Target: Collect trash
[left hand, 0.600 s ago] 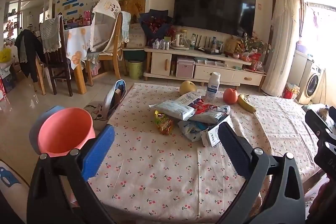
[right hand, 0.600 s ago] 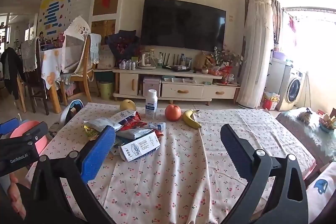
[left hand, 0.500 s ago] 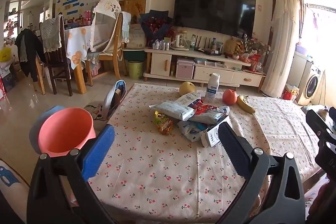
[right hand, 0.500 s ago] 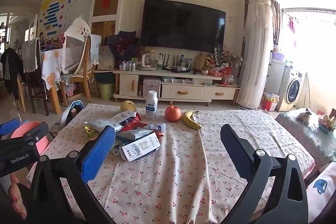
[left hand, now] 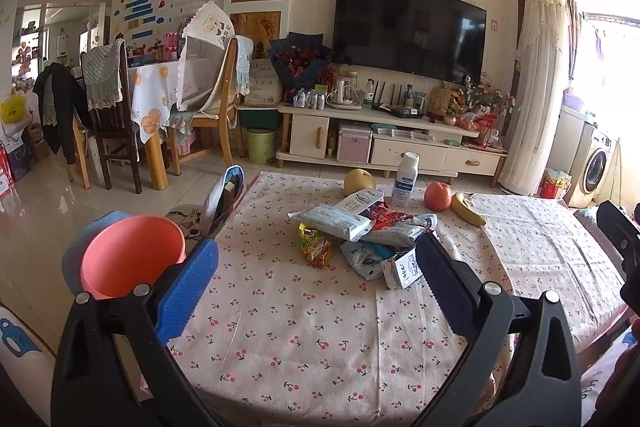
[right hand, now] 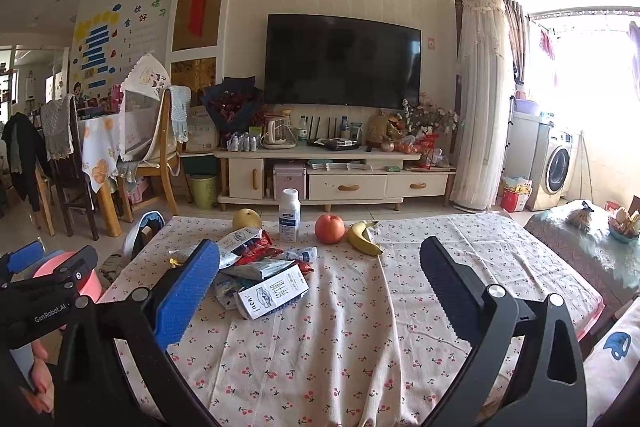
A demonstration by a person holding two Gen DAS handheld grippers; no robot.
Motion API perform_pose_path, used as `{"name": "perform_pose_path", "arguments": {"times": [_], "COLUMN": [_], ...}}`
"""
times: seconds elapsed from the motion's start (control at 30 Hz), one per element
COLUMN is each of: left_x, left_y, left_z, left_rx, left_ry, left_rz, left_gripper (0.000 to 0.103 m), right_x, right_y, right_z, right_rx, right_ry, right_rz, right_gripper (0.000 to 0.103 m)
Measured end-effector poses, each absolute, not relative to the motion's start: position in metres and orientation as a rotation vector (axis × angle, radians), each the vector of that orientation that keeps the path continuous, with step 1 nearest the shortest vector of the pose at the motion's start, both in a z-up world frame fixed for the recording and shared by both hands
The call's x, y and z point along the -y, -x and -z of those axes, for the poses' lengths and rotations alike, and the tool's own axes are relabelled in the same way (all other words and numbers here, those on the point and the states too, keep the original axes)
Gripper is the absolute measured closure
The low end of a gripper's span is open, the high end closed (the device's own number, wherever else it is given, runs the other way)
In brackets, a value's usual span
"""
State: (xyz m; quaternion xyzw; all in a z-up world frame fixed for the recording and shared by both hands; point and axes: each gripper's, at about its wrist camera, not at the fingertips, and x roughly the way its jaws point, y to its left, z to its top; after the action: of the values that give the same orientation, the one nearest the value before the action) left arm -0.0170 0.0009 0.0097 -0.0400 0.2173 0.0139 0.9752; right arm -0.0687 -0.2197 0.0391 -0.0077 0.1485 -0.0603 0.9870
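— Two grippers, one table: list it, biggest first.

— Table (left hand: 304,339), cherry-print cloth, fills the near and middle ground. Past its far edge, a television (right hand: 342,61) over a low cabinet (right hand: 336,183).

— Bins?

— Pink bin (left hand: 132,259), off the table's left edge, mouth open toward the camera (a grey-blue one sits just behind it).

— And the grippers?

— Left gripper (left hand: 316,279): fingers spread wide, nothing between them, hanging over the near half of the cloth. Right gripper (right hand: 320,281): likewise wide and empty, over the near cloth.

— The trash?

— Trash pile (left hand: 360,231), mid-table toward the left: crumpled white and red wrappers heaped together, a yellow snack packet (left hand: 315,245) on its left side, a flattened white carton (right hand: 274,291) at its near edge. Neither gripper touches it.

— Anything beyond it?

— Far row, left to right: pear (right hand: 247,219), white bottle (right hand: 290,215) standing upright, apple (right hand: 329,229), banana (right hand: 362,233) just beside the apple.
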Motion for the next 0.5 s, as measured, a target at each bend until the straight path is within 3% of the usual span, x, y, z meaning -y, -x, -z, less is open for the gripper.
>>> {"name": "perform_pose_path", "arguments": {"times": [0.5], "left_x": [-0.005], "left_y": [-0.006], "left_z": [0.020], "left_rx": [-0.496], "left_ry": [0.049], "left_rz": [-0.060], "left_gripper": [0.004], "right_x": [0.217], "right_y": [0.046], "right_z": [-0.006], "right_rx": [-0.318], "right_ry": [-0.001], "right_rz": [0.036], "right_gripper": [0.004]}}
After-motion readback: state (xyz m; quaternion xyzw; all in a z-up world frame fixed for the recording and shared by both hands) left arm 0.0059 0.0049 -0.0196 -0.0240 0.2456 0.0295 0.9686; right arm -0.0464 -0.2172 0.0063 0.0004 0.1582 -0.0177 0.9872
